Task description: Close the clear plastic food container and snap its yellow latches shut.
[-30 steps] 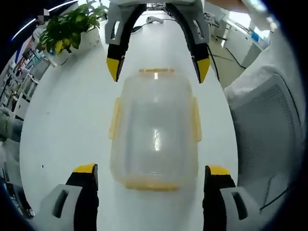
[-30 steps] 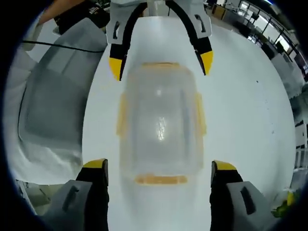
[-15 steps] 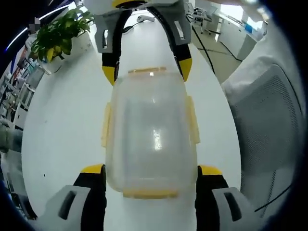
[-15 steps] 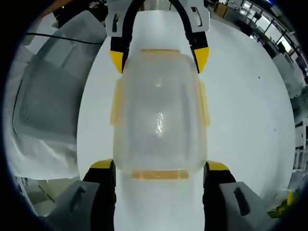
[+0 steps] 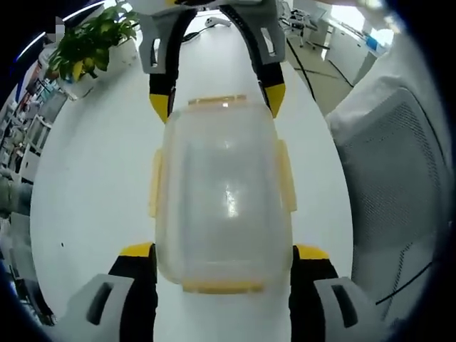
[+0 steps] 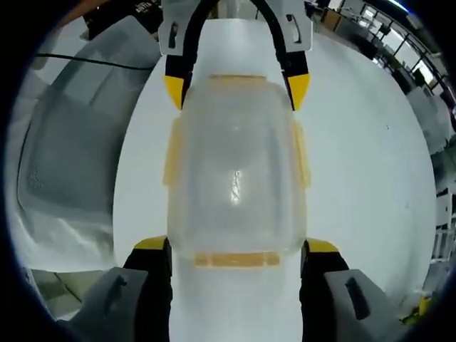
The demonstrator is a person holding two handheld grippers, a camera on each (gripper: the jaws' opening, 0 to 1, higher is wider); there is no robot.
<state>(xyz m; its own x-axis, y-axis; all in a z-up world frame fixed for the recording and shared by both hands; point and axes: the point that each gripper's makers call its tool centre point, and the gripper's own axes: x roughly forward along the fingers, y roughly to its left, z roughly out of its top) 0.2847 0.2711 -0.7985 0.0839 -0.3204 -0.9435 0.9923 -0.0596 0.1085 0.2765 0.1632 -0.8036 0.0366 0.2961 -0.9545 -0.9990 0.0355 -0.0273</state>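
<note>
- The clear plastic container (image 5: 222, 203) sits on a white table (image 5: 92, 178), lid on, lying lengthwise between the two grippers, which face each other from its opposite short ends.
- In the left gripper view, the left gripper (image 5: 222, 251) has its two yellow-tipped jaws spread on either side of the container's near end, each tip right against a corner; the jaws stand apart at the width of the box, so it looks like a grasp, though I cannot tell how firmly they press.
- At the far end of that view the right gripper (image 5: 217, 103) comes in from the top, its yellow tips against the far corners of the lid.
- In the right gripper view the same holds mirrored: the right gripper (image 6: 239, 247) brackets the near end of the container (image 6: 235, 167), and the left gripper (image 6: 231, 89) touches the far corners.
- Yellow latches (image 5: 285, 174) show on all four sides of the box; the near end latch (image 6: 235, 259) lies flat against the wall in the right gripper view. Whether they are snapped home I cannot tell.
- A potted green plant (image 5: 89, 43) stands at the far left of the table in the left gripper view.
- A grey mesh chair (image 5: 395, 178) stands just beside the table edge on the right of that view.
</note>
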